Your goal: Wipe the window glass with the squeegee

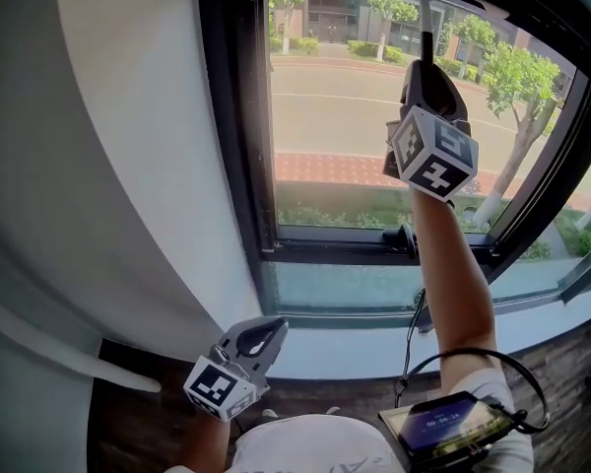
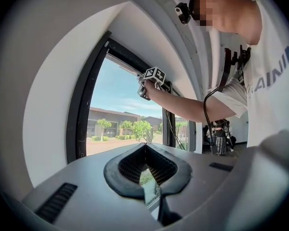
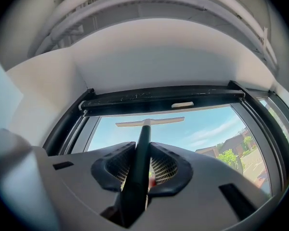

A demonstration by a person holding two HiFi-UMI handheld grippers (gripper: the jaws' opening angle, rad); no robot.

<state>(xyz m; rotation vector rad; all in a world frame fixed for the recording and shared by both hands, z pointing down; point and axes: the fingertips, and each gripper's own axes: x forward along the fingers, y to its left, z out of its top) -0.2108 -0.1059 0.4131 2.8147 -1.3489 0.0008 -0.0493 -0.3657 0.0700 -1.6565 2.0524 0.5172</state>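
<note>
- Daylight is pouring through the window glass [image 1: 355,166], and the street [image 1: 325,101] and its trees are showing clearly outside. A white wall [image 1: 108,116] is running down beside the dark frame [image 1: 231,116].
- Yes, and you are reaching high with the right hand-held gripper [image 3: 143,165]. Its jaws are clamping the squeegee [image 3: 143,129] by the handle, so the blade is lying level just under the top of the frame.
- I'd guess you are placing it at the top so that each pull is running downward.
- Your left hand-held gripper [image 1: 261,338] is hanging low near the sill [image 1: 325,361], jaws pressed together with nothing between them. You are parking it clear of the stroke, I think.
- Whether the blade is touching the glass, neither of us is able to tell.
</note>
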